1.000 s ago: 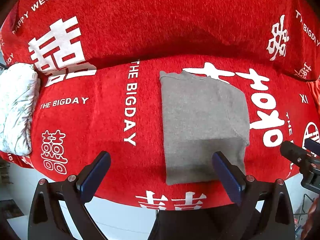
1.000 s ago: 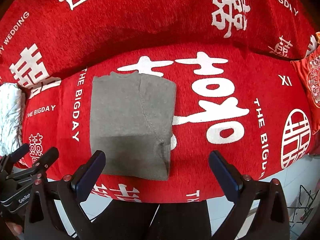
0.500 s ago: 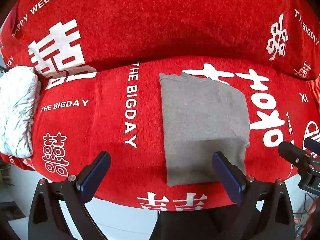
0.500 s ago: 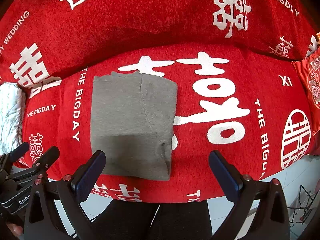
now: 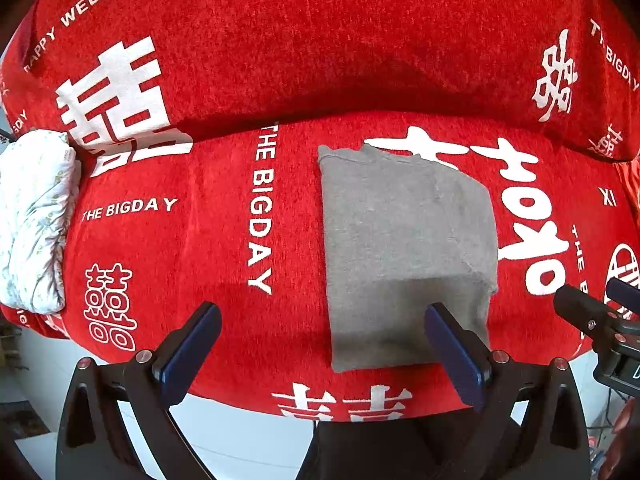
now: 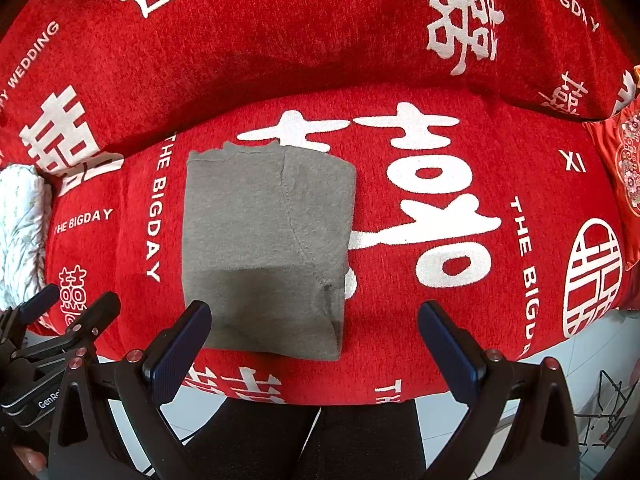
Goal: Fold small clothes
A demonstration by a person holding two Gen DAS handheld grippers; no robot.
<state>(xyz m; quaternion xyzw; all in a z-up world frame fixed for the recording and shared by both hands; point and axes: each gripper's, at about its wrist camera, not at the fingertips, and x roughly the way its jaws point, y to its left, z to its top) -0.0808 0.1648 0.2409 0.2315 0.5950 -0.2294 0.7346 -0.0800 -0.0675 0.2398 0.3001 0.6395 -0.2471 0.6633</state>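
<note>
In the left wrist view, a grey garment [image 5: 408,256] is seen folded into a flat rectangle on a red cover [image 5: 192,240] printed with white characters and the words "THE BIGDAY". The garment lies right of centre on the seat, with its near edge close to the front edge of the cover. A seam runs down its right part, and its near portion is shaded. The left gripper [image 5: 320,344] is held above the front edge, its jaws spread wide and nothing between them; its right finger is seen in front of the garment's near right corner, and contact cannot be told. A white patterned bundle [image 5: 34,220] is found at the far left of the seat. The tips of the right gripper [image 5: 596,304] are seen at the right edge.

In the right wrist view, the garment [image 6: 264,248] is placed left of centre, beside a large white character. The right gripper [image 6: 314,340] is held wide apart and empty, its left finger in front of the garment's near left corner. The left gripper [image 6: 72,308] is seen at lower left. A red embroidered cushion [image 6: 618,168] is seen at the right edge.
</note>
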